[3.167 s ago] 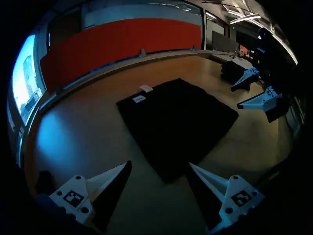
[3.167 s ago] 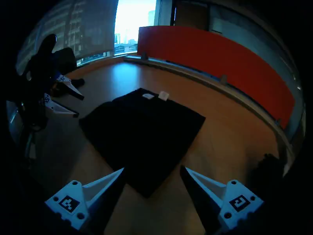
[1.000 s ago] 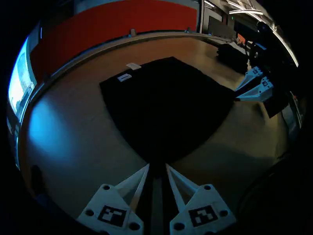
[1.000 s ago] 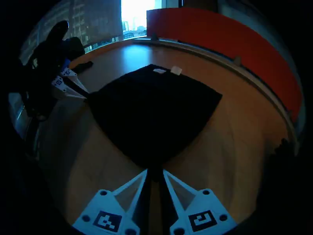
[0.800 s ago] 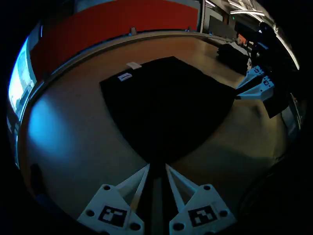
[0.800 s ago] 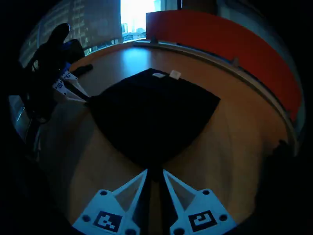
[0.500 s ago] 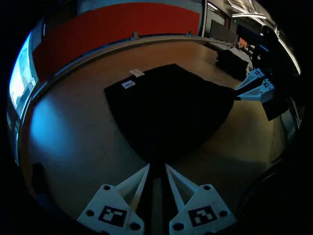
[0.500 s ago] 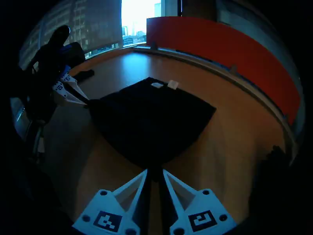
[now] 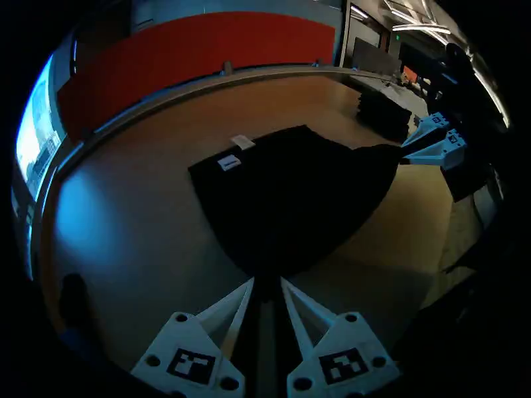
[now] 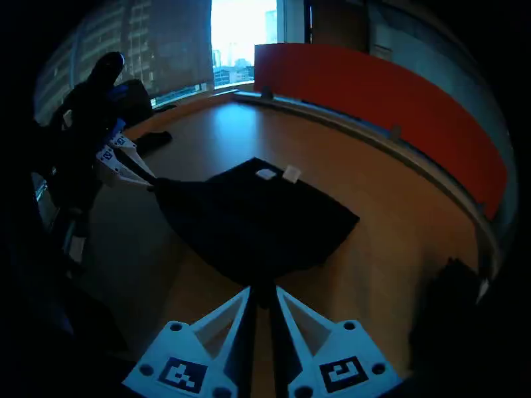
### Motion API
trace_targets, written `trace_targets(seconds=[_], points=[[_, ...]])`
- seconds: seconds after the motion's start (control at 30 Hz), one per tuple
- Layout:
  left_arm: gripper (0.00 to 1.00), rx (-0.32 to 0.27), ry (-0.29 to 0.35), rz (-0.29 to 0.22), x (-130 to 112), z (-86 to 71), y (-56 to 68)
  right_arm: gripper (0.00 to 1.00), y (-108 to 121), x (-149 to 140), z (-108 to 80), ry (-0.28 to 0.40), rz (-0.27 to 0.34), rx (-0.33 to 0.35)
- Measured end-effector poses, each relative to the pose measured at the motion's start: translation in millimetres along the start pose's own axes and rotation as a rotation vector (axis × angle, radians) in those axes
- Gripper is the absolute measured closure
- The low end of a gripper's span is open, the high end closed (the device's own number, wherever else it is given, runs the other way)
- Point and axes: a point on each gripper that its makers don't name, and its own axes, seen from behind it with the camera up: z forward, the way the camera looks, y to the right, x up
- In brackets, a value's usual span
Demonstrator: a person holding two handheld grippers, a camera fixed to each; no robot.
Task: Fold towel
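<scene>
Gripping one near corner of a black towel (image 9: 292,192), the left gripper (image 9: 267,282) has its two white fingers drawn narrow, with the dark cloth pinched between their tips. The right gripper (image 10: 263,290) is squeezed narrow on the other near corner in the same way. Both corners are raised off the wooden table (image 9: 133,219), and the towel slopes down from them toward the table's middle. Its far edge, which carries two small white tags (image 9: 229,162), rests flat on the table. A red panel (image 9: 199,46) runs along the table's far side. A stack of dark cloth (image 9: 381,113) sits at one far end of the table. A bright window (image 10: 242,30) shows beyond the table.
</scene>
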Motion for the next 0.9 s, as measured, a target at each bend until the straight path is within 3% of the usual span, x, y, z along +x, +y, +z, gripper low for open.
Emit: trace_targets(seconds=[0.47, 0.9], points=[[0.88, -0.007, 0.004, -0.013, 11, -36.3, 16.6, 0.88, -2, 15, -30.9, 0.02, -0.016, -0.012], [0.88, -0.01, 0.002, -0.024, 13, -54.1, 27.1, 0.88, -10, 20, -48.0, 0.019, -0.039, 0.002]])
